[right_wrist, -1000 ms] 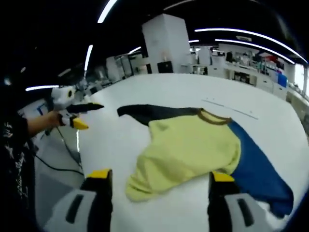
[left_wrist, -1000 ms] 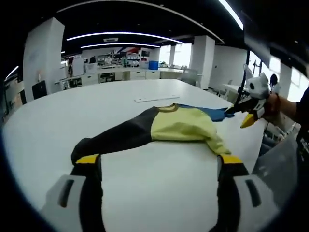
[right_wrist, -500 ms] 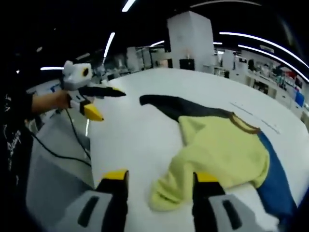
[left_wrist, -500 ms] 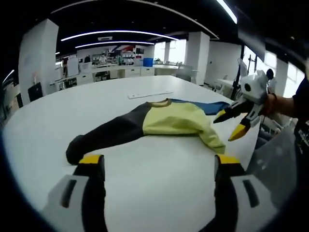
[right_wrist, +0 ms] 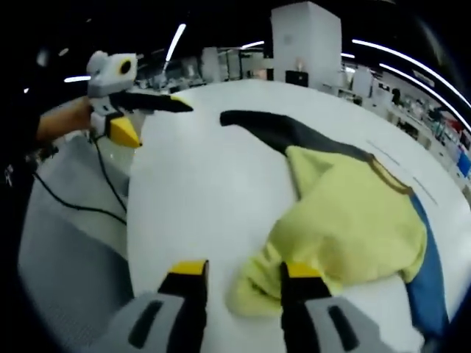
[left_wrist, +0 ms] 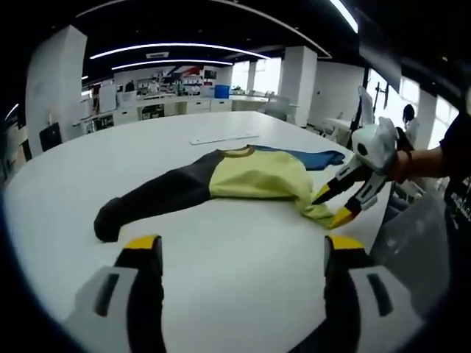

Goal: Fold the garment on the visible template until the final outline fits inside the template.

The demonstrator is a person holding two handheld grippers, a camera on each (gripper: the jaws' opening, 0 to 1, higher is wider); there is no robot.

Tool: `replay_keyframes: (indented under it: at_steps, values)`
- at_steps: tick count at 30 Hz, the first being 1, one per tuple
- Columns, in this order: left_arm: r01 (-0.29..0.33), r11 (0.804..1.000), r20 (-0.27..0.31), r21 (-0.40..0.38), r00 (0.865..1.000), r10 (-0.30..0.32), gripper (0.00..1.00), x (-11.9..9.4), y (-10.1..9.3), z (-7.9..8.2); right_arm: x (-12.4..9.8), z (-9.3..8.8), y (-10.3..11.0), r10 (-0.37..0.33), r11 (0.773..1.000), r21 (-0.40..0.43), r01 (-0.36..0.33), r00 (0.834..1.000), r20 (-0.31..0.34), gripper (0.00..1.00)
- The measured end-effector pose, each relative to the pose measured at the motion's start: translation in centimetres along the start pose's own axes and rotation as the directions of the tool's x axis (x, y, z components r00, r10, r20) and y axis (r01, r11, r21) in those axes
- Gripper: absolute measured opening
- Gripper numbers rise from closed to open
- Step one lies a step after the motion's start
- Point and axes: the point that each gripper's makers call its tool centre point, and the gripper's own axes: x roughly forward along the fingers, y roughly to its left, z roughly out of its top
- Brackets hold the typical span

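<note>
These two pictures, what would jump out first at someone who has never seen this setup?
A yellow, black and blue garment sprawls across a big white table. The right gripper, in a person's hand, has its yellow-tipped jaws at the garment's yellow sleeve end. The left gripper hovers open beyond the black sleeve.

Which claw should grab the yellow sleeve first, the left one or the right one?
Probably the right claw. Its jaws are open right at the yellow sleeve end. The left claw sits open over bare table, back from the garment.

both grippers open: left gripper [left_wrist: 239,254] hovering, right gripper [right_wrist: 243,270] lowered.
</note>
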Motion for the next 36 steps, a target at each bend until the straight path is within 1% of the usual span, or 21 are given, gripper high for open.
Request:
replay_keyframes:
  at_steps: [1, 4, 7, 8, 12, 13, 14, 16, 18, 20, 22, 25, 27, 29, 33, 34, 35, 36]
  values:
    - [0.001, 1.000, -0.002, 0.002, 1.000, -0.001, 0.87, 0.0, -0.1, 0.0, 0.1, -0.2, 0.0, -0.003, 1.000, -0.004, 0.003, 1.000, -0.008, 0.33]
    - [0.002, 1.000, -0.007, 0.011, 1.000, -0.002, 0.87, -0.1, -0.1, -0.2, -0.2, 0.0, -0.2, -0.017, 1.000, -0.009, 0.017, 1.000, -0.001, 0.30]
    - [0.005, 1.000, -0.006, 0.010, 1.000, -0.005, 0.86, -0.1, 0.1, -0.3, 0.0, -0.3, -0.7, -0.044, 0.998, -0.048, 0.043, 0.999, -0.016, 0.24]
    - [0.004, 1.000, -0.008, 0.011, 1.000, -0.004, 0.86, -0.1, 0.1, -0.4, 0.1, -0.5, -1.0, -0.061, 0.995, -0.079, 0.059, 0.998, -0.025, 0.22]
    - [0.013, 1.000, -0.005, 0.012, 1.000, -0.013, 0.86, 0.0, 0.0, -0.5, 0.3, -0.6, -0.8, -0.067, 0.995, -0.072, 0.066, 0.997, -0.022, 0.20]
    - [0.016, 1.000, -0.008, 0.013, 1.000, -0.016, 0.86, 0.0, -0.1, -0.5, 0.2, -0.4, -1.0, -0.078, 0.997, -0.011, 0.078, 0.997, -0.005, 0.19]
    - [0.019, 1.000, -0.011, 0.016, 1.000, -0.019, 0.86, 0.1, -0.1, -0.5, 0.2, -0.4, -1.1, -0.086, 0.996, 0.028, 0.086, 0.996, 0.004, 0.18]
    - [0.019, 1.000, -0.014, 0.022, 1.000, -0.019, 0.86, 0.2, 0.0, -0.4, 0.1, -0.3, -1.5, -0.096, 0.995, 0.025, 0.096, 0.995, 0.001, 0.12]
    - [0.023, 0.999, -0.006, 0.022, 1.000, -0.023, 0.86, 0.3, -0.3, -0.1, 0.0, -0.2, -1.8, -0.103, 0.992, 0.074, 0.102, 0.995, 0.007, 0.08]
    - [0.028, 0.999, -0.002, 0.024, 1.000, -0.028, 0.86, 0.5, -0.3, 0.0, 0.0, -0.1, -2.2, -0.100, 0.992, 0.081, 0.099, 0.995, 0.004, 0.03]
    - [0.034, 0.999, 0.000, 0.041, 0.999, -0.034, 0.85, 0.7, -0.5, 0.2, 0.1, 0.0, -2.1, -0.084, 0.988, 0.134, 0.081, 0.996, 0.019, 0.01]
    - [0.041, 0.998, 0.007, 0.053, 0.999, -0.041, 0.83, 0.9, -0.8, 0.6, -0.1, 0.1, -2.4, -0.081, 0.986, 0.151, 0.076, 0.996, 0.028, 0.00]
    - [0.044, 0.997, 0.013, 0.062, 0.999, -0.045, 0.82, 0.9, -1.0, 1.0, -0.7, 0.8, -2.2, -0.076, 0.984, 0.164, 0.067, 0.996, 0.050, 0.00]
    - [0.046, 0.997, 0.017, 0.068, 0.999, -0.048, 0.82, 1.1, -1.0, 1.3, -1.4, 1.9, -2.4, -0.075, 0.983, 0.176, 0.058, 0.993, 0.093, 0.00]
    - [0.053, 0.996, 0.015, 0.068, 0.998, -0.054, 0.82, 1.4, -0.9, 1.4, -3.0, 4.0, -3.2, -0.080, 0.986, 0.157, 0.059, 0.988, 0.135, 0.00]
    - [0.054, 0.996, 0.012, 0.072, 0.998, -0.055, 0.82, 1.5, -0.9, 1.4, -3.4, 4.7, -3.6, -0.086, 0.987, 0.148, 0.063, 0.985, 0.152, 0.00]
    - [0.055, 0.996, 0.012, 0.073, 0.998, -0.056, 0.82, 1.5, -1.0, 1.4, -3.5, 4.9, -3.7, -0.088, 0.987, 0.144, 0.066, 0.984, 0.156, 0.00]
    - [0.056, 0.996, 0.013, 0.072, 0.998, -0.057, 0.82, 1.6, -1.1, 1.4, -3.9, 5.6, -3.9, -0.100, 0.988, 0.136, 0.078, 0.981, 0.165, 0.00]
